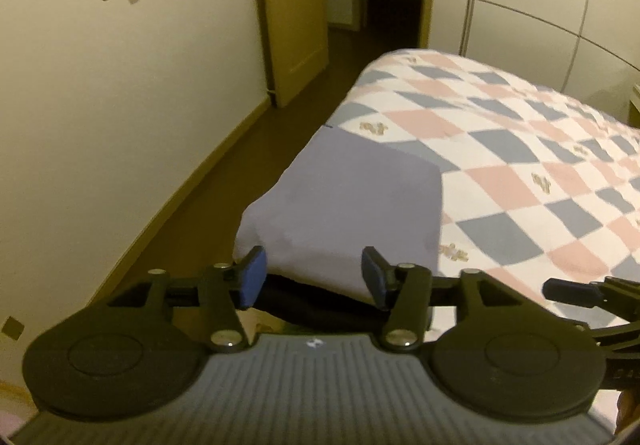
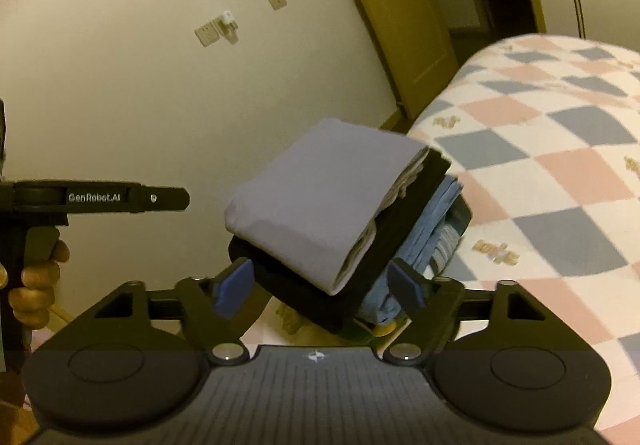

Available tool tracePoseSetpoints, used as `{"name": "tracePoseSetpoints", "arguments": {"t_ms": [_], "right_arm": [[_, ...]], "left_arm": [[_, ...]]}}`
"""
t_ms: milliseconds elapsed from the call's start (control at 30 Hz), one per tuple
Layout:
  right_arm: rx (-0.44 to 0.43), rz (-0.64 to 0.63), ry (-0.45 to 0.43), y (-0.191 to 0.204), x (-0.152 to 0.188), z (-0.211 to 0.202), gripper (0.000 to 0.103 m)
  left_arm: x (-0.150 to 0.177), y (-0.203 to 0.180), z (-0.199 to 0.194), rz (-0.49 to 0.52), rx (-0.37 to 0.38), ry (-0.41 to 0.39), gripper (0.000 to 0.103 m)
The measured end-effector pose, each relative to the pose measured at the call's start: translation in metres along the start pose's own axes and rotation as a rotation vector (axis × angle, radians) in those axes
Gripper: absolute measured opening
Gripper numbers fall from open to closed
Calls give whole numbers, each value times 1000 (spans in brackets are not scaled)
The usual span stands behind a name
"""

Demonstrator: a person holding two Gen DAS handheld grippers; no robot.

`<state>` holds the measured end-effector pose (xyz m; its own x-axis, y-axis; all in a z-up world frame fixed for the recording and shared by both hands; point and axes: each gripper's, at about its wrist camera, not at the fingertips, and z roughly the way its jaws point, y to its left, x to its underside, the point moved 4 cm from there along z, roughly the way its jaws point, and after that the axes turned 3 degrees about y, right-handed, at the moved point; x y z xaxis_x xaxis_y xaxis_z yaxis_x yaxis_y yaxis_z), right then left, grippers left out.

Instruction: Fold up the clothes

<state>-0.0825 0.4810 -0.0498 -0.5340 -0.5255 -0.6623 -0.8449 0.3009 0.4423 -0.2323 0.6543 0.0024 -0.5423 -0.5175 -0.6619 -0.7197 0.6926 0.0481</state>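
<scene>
stack axis: folded clothes stack (image 2: 332,213) runs away from tongs, toward the door (image 2: 404,17)
position: bed (image 2: 560,165) edge, between both tongs
left tongs (image 1: 314,277): wide, empty
right tongs (image 2: 320,285): wide, empty

stack of folded clothes (image 2: 320,205) at the near left corner of a bed (image 2: 560,165).

four folded pieces lie one on another there. a wall (image 1: 120,105) runs along the left, floor (image 1: 224,173) between it and the bed. a door (image 1: 292,25) stands behind, wardrobe (image 1: 560,5) at far right.
</scene>
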Motion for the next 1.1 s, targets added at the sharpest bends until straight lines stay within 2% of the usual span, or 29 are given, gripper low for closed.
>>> {"name": "tracePoseSetpoints", "arguments": {"t_ms": [67, 200, 400, 567, 667, 833, 1000, 1033, 1100], "right_arm": [[-3, -14, -9, -7, -3, -15, 92], [-12, -49, -5, -19, -4, -43, 101], [-33, -105, 53, -31, 7, -62, 101], [-41, -149, 69, -24, 14, -69, 101], [-46, -170, 41, -16, 13, -78, 101], [-10, -165, -10, -5, 11, -90, 103], [30, -115, -39, 3, 11, -97, 103], [36, -107, -44, 5, 12, -99, 103], [44, -99, -57, 11, 15, -102, 103]], "left_arm": [[7, -12, -14, -22, -16, -15, 61], [24, -41, -32, -66, -51, -13, 71], [58, -72, -62, -118, -111, -4, 85], [76, -70, -82, -155, -169, 7, 92], [82, -66, -94, -168, -200, -1, 99], [76, -63, -108, -108, -248, -40, 102], [74, -61, -116, 4, -346, -65, 102], [75, -61, -119, 20, -351, -72, 102], [78, -59, -120, 20, -311, -75, 102]]}}
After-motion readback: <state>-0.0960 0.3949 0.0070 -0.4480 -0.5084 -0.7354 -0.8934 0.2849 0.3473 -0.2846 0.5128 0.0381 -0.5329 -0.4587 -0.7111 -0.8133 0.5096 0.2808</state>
